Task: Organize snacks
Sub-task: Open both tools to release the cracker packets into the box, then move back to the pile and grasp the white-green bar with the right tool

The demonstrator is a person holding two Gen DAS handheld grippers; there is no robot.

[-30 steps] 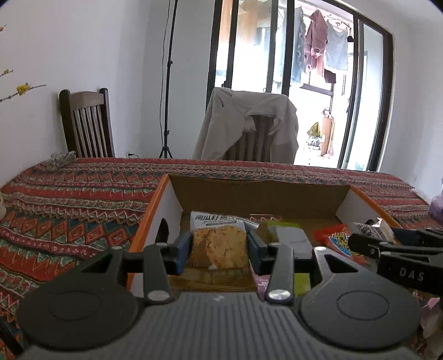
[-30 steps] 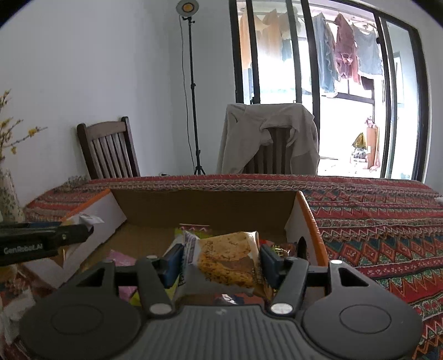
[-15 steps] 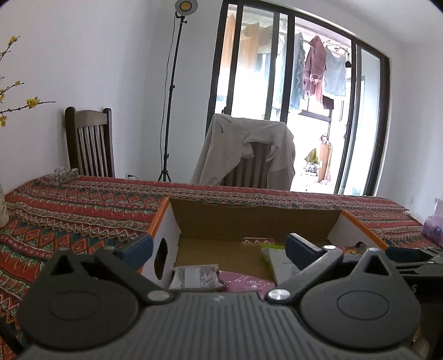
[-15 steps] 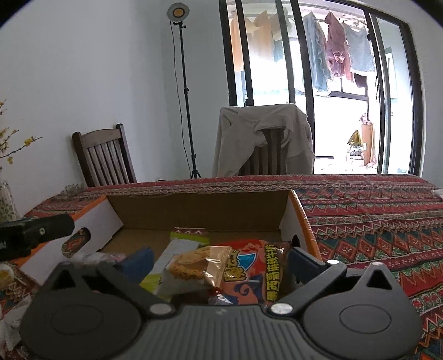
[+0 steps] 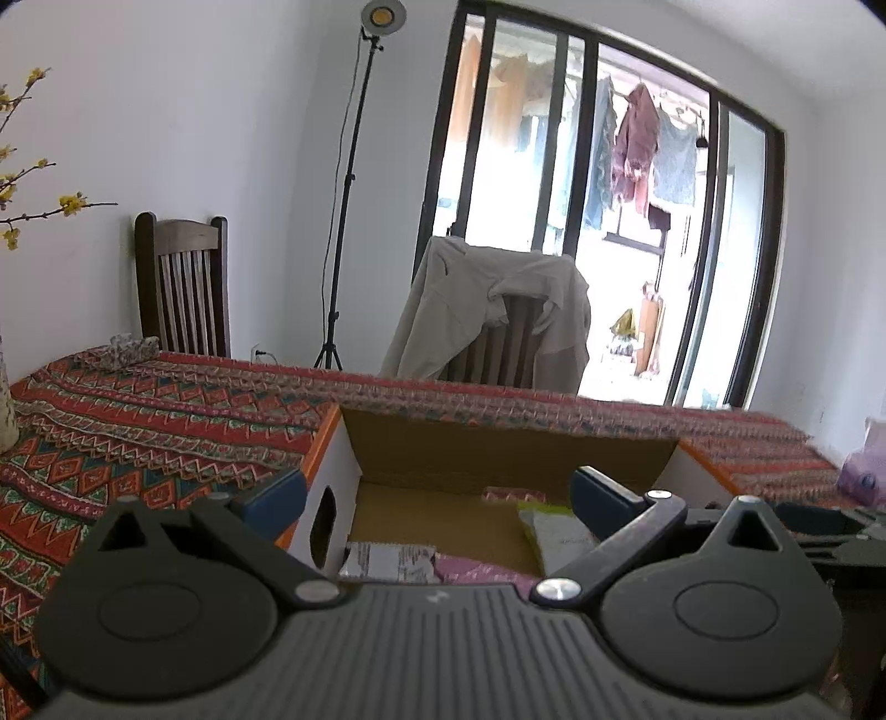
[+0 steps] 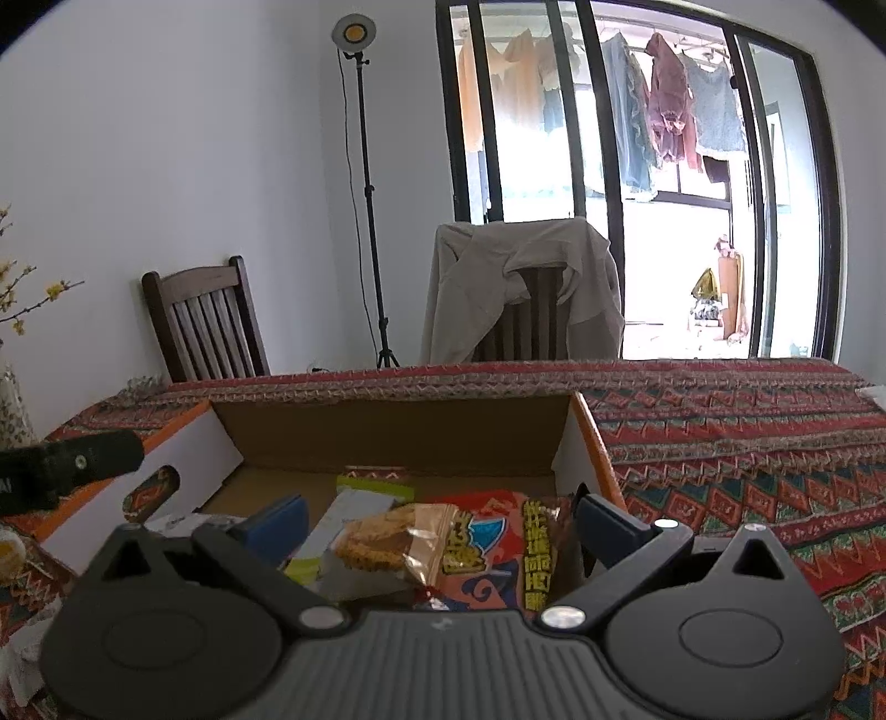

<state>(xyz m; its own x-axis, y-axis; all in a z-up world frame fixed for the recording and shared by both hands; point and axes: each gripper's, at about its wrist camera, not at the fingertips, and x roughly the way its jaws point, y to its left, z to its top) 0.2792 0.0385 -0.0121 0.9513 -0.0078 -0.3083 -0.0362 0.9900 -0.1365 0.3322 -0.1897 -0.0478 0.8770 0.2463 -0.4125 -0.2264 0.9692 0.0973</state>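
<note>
Our left gripper (image 5: 437,493) and right gripper (image 6: 440,520) both gape empty above the snacks (image 6: 443,548) in the box (image 6: 387,432)

The room is lit brightly by daylight through the glass doors (image 5: 603,232); the balcony beyond is overexposed to white glare; a lit lamp (image 6: 354,33) on a stand is seen glowing faintly; straight lines are bowed by fisheye distortion, and the corners are vignetted black; the cardboard box (image 6: 387,426) interior is shaded softly.
</note>
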